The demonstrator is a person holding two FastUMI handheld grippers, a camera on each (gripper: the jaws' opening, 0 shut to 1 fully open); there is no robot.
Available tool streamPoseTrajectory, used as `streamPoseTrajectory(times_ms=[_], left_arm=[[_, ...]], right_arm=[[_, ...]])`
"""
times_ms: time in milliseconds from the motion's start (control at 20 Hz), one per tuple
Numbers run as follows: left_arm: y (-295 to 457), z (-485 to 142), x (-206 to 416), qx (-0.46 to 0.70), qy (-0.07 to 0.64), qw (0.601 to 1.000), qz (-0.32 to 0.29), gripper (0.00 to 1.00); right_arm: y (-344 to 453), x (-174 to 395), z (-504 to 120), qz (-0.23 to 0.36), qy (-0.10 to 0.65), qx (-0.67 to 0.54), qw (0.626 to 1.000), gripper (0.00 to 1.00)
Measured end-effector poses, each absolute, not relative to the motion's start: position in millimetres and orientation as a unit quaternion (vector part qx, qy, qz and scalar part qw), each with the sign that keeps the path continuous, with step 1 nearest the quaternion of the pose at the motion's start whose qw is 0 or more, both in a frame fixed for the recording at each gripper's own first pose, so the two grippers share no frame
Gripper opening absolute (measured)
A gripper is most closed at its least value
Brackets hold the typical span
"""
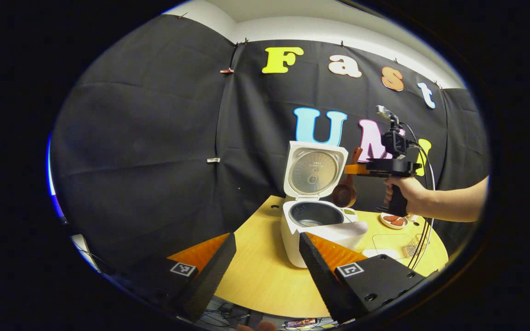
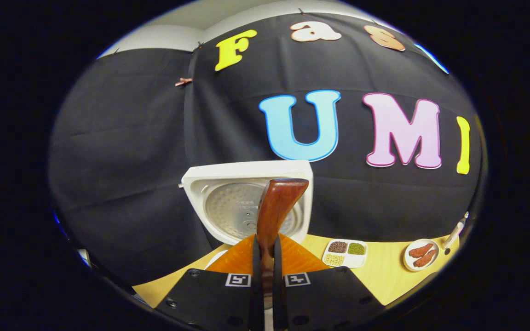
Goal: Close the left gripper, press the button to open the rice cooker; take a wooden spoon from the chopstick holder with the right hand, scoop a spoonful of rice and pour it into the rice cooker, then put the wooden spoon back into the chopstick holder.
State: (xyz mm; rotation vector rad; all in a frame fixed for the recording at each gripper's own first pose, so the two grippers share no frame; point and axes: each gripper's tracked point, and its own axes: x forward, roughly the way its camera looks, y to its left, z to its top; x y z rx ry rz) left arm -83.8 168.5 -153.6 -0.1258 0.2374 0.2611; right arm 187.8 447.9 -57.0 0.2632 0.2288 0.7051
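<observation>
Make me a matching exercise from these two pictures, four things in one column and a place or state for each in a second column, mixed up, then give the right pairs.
Things:
1. white rice cooker lid
2. brown wooden spoon
3. left claw
4. small round white dish of reddish pieces

States or places:
A. open, holding nothing
B. standing raised, inner metal plate showing
C. resting on the yellow round table, right of the divided white tray of beans
D. clamped between the right claw fingers

Pairs: 1-B, 2-D, 3-A, 4-C
</observation>
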Motion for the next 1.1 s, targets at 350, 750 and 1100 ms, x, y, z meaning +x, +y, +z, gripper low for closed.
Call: streamPoseTrajectory(times_ms=[350, 750, 1100], left_arm=[[131.0, -139.7, -69.7, -0.054, 0.110, 0.987, 0.100, 0.95], [75.8, -119.1, -60.4, -0.047, 0.097, 0.992, 0.065, 0.95], [28.8, -107.8, -57.9, -0.062, 0.098, 0.992, 0.050, 0.95]], right_arm=[[318.6, 178.2, -36.3, 0.300, 0.087, 0.172, 0.934, 0.12], [137.0, 177.9, -79.2, 0.199, 0.096, 0.173, 0.960, 0.11], [21.4, 177.4, -179.4, 0.112, 0.152, 0.164, 0.968, 0.12]])
